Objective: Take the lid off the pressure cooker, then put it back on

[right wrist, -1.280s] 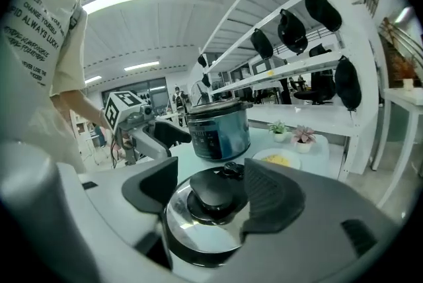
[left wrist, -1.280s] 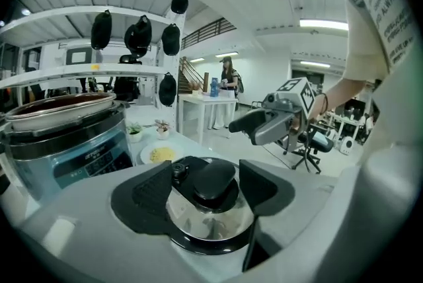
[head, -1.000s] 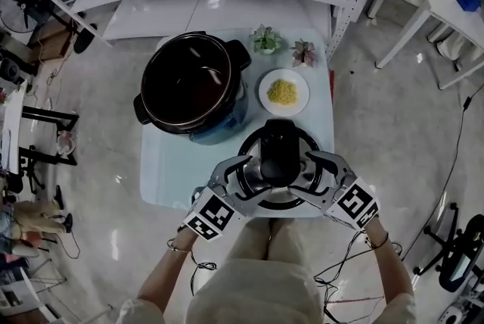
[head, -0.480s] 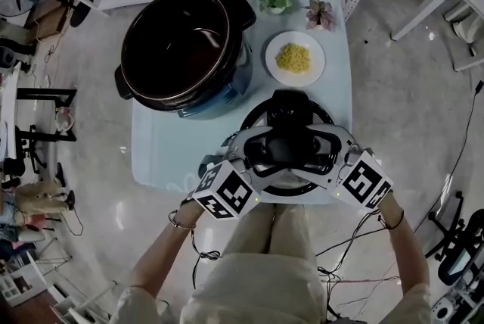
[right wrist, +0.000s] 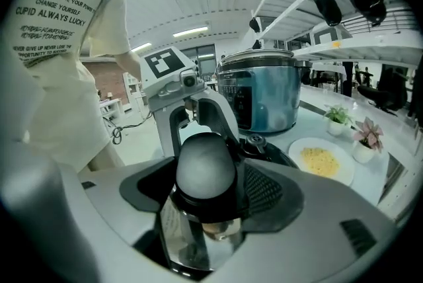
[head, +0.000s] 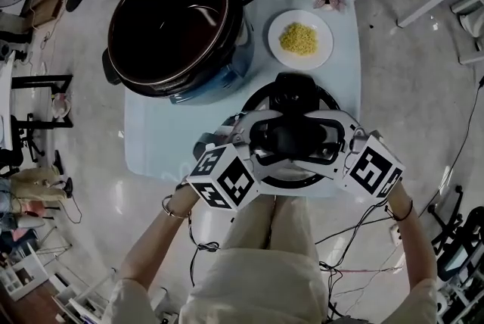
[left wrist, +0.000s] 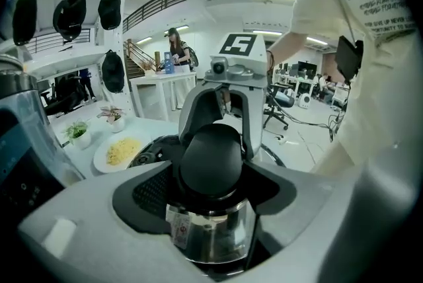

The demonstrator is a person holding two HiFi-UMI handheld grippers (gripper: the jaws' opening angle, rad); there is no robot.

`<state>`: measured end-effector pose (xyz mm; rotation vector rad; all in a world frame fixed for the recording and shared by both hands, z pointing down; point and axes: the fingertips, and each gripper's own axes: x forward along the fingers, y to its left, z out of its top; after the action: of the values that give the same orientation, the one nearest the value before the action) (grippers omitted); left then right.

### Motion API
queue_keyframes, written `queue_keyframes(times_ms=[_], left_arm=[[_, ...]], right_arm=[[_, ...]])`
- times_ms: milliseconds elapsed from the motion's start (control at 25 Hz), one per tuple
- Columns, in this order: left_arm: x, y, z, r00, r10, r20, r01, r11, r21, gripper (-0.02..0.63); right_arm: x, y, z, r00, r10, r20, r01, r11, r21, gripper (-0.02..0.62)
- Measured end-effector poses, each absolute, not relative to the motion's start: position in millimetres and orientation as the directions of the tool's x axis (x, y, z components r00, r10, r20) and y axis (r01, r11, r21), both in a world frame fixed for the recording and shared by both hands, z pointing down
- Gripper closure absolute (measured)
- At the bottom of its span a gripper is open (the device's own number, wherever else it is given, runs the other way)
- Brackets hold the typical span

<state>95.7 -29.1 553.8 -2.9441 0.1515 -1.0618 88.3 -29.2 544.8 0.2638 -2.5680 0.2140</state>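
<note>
On table (head: pixel 151 141), lid handle (head: pixel 291 139): left gripper (head: pixel 261 142), right gripper (head: pixel 324 142) both clamped on it; were apart
Cooker pot (head: pixel 170 20): uncovered; refit pending

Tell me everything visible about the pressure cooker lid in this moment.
The lid is round, black on top with a shiny metal rim and a rounded black handle across its middle. It is level, top up, over the table at its near edge, beside the open cooker. The left gripper and right gripper clamp the handle from opposite sides. Whether it rests on the table cannot be told.
</note>
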Motion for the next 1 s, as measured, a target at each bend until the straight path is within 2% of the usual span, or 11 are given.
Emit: queue_keyframes(times_ms=[120,160,320,680,1000], left_arm=[[96.8,-29.0,554.2,0.768,-0.078,0.635,-0.070,-0.997,-0.038,0.279],[97.0,-28.7,554.4,0.771,-0.074,0.633,-0.068,-0.997,-0.034,0.279],[97.3,-25.5,555.0,0.778,-0.045,0.627,-0.054,-0.999,-0.005,0.308],[97.7,-25.5,555.7,0.783,-0.034,0.621,-0.058,-0.998,0.018,0.314],[97.7,-25.2,556.3,0.746,-0.029,0.665,-0.065,-0.997,0.029,0.314]], right_arm=[[87.0,-27.0,545.5,-0.843,-0.108,0.527,-0.202,0.972,-0.124,0.281],[86.8,-26.1,545.6,-0.845,-0.099,0.525,-0.195,0.972,-0.132,0.305],[86.0,-25.4,546.2,-0.850,-0.077,0.521,-0.181,0.972,-0.151,0.308],[86.1,-26.0,547.3,-0.845,-0.060,0.532,-0.176,0.970,-0.171,0.319],[86.5,-25.6,546.8,-0.837,-0.052,0.545,-0.179,0.967,-0.182,0.319]])
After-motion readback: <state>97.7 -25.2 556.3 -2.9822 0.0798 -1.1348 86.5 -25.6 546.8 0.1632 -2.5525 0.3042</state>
